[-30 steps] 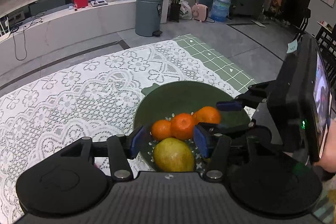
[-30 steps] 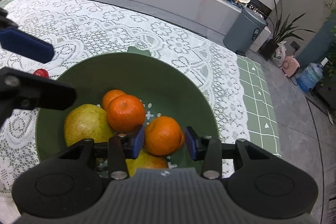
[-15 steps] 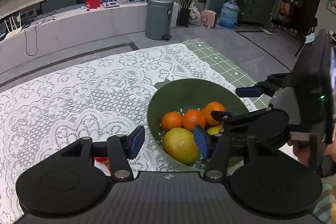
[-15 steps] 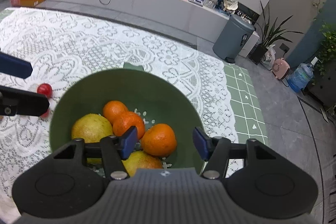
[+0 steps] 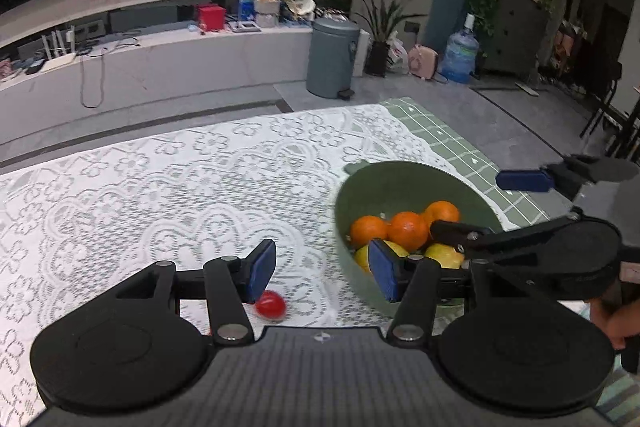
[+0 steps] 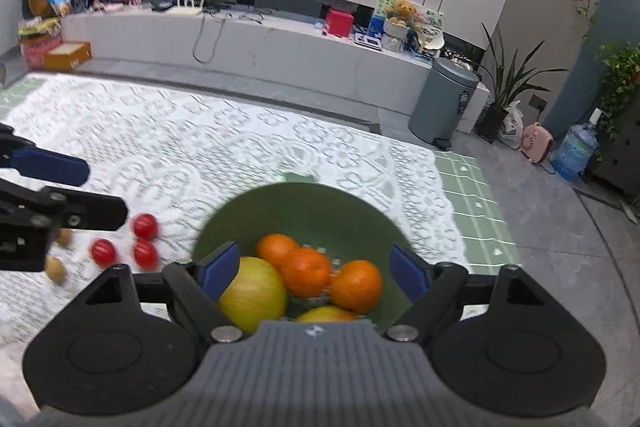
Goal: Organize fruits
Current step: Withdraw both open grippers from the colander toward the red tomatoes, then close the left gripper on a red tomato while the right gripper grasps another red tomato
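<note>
Both tools (image 5: 322, 269) (image 6: 316, 269) spread empty, green bowl (image 6: 320, 203) holding three glossy oranges (image 6: 306, 271)

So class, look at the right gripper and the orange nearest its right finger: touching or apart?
Apart. The right wrist view shows green bowl wall between the orange and the open right gripper.
</note>
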### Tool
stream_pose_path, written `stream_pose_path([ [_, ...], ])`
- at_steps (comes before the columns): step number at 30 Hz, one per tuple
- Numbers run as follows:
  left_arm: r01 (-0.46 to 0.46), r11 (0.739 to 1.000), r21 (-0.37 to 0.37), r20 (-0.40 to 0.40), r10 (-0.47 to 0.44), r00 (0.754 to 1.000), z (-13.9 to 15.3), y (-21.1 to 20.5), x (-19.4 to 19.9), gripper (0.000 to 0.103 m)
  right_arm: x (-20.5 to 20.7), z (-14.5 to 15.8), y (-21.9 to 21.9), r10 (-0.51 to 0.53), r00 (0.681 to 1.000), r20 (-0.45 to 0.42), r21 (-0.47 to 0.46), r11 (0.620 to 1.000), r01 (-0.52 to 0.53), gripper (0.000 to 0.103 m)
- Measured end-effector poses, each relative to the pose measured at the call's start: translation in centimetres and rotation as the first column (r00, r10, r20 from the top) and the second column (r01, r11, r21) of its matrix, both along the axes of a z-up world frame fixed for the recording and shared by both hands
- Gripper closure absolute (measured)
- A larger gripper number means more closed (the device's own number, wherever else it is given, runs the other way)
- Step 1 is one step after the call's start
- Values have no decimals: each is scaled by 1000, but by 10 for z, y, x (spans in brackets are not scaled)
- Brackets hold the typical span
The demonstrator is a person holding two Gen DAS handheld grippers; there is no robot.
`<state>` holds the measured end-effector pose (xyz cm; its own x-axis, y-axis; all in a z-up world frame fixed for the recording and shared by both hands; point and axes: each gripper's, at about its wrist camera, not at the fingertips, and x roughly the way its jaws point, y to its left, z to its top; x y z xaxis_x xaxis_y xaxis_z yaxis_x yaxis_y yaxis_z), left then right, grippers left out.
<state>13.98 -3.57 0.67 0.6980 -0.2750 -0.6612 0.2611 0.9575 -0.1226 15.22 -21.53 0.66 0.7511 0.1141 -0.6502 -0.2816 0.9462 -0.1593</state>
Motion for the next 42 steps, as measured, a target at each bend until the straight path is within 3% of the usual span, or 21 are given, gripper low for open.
stream_pose_path([
  [7, -70, 997, 14, 17, 69, 997, -7, 28, -16, 40, -20, -7, 26, 8, 1000, 26, 126, 992, -11, 19],
  [13, -158, 987, 39, 34, 157, 987, -19, 49, -26, 40, -33, -21, 53, 30, 1000, 9, 173, 984, -31, 19],
  [18, -196, 979, 54, 47, 193, 980, -31, 65, -39, 36, -41, -32, 67, 65, 998, -6, 167, 984, -63, 19],
  [21, -200, 979, 37, 12, 200, 980, -39, 77, -44, 31, -45, -38, 73, 79, 997, 8, 155, 985, -80, 9],
  [24, -226, 974, 2, -26, 226, 974, -48, 91, -51, 30, -47, -43, 78, 97, 995, 19, 146, 984, -99, 7],
  [25, -238, 971, -14, -39, 237, 971, -51, 97, -53, 28, -48, -45, 81, 95, 995, 23, 134, 986, -97, 7],
  [27, -262, 964, -49, -68, 259, 964, -56, 106, -57, 15, -48, -48, 86, 104, 994, 19, 115, 988, -106, 5],
  [28, -275, 959, -74, -84, 268, 960, -59, 111, -60, 14, -48, -50, 89, 116, 993, 9, 109, 987, -116, 4],
  [31, -292, 949, -119, -103, 281, 954, -65, 122, -65, 14, -44, -56, 97, 156, 987, -37, 98, 984, -152, 4],
  [35, -297, 952, -74, -85, 291, 953, -69, 122, -70, 14, -44, -64, 104, 182, 982, -53, 96, 980, -177, 4],
  [42, -297, 951, -81, -112, 287, 951, -78, 127, -63, 22, -36, -74, 110, 190, 978, -88, 70, 980, -184, 4],
])
